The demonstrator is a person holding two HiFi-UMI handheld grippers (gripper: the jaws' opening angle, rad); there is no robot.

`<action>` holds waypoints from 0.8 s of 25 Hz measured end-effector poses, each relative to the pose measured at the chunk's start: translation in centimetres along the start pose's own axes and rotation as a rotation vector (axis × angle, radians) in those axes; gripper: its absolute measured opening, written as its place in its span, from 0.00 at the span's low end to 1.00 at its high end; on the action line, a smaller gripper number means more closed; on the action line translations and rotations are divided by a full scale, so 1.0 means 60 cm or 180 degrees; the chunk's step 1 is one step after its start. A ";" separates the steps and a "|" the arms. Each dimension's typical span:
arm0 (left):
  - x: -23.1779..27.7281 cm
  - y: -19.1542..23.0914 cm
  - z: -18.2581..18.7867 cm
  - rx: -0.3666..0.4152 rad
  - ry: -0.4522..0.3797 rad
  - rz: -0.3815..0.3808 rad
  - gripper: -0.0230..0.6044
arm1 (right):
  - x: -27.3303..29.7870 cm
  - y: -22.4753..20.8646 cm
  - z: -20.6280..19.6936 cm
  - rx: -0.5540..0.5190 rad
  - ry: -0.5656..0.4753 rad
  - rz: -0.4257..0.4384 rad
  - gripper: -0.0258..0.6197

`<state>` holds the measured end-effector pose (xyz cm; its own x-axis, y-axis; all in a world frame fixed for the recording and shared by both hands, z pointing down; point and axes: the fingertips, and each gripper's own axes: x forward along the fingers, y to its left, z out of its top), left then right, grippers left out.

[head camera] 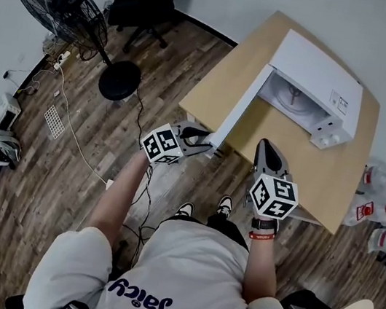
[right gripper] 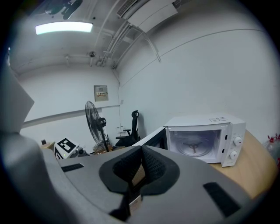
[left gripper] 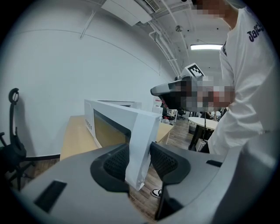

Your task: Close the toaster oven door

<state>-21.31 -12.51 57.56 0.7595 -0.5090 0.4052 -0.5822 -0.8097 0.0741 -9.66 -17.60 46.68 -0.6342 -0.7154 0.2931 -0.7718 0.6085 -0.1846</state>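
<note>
On the table (head camera: 321, 182), the oven (head camera: 317, 79) stands with its door (head camera: 234, 111) wide open; the left gripper (left gripper: 140, 158) pinches its free edge to swing it shut. The right gripper (right gripper: 139, 165) hovers clenched and empty.

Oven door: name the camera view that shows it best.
Left gripper view: the oven door fills the middle, window and free edge clear, clamped between the pads of the left hand-held gripper. Head view shows it edge-on from above; right gripper view shows only a sliver.
</note>
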 end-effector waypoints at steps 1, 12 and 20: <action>0.003 -0.003 0.001 0.0000 -0.0001 0.0003 0.30 | -0.002 -0.003 0.000 0.0009 -0.0004 -0.0009 0.06; 0.026 -0.025 0.010 -0.0155 -0.0122 0.0058 0.30 | -0.029 -0.038 0.000 0.0054 -0.0053 -0.0147 0.06; 0.046 -0.042 0.018 -0.0181 -0.0152 0.0076 0.30 | -0.048 -0.058 -0.008 0.0089 -0.0049 -0.0206 0.06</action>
<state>-17.45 -12.21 57.51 0.7574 -0.5423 0.3636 -0.6148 -0.7800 0.1172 -5.14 -17.50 46.96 -0.5834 -0.7583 0.2909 -0.8121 0.5510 -0.1920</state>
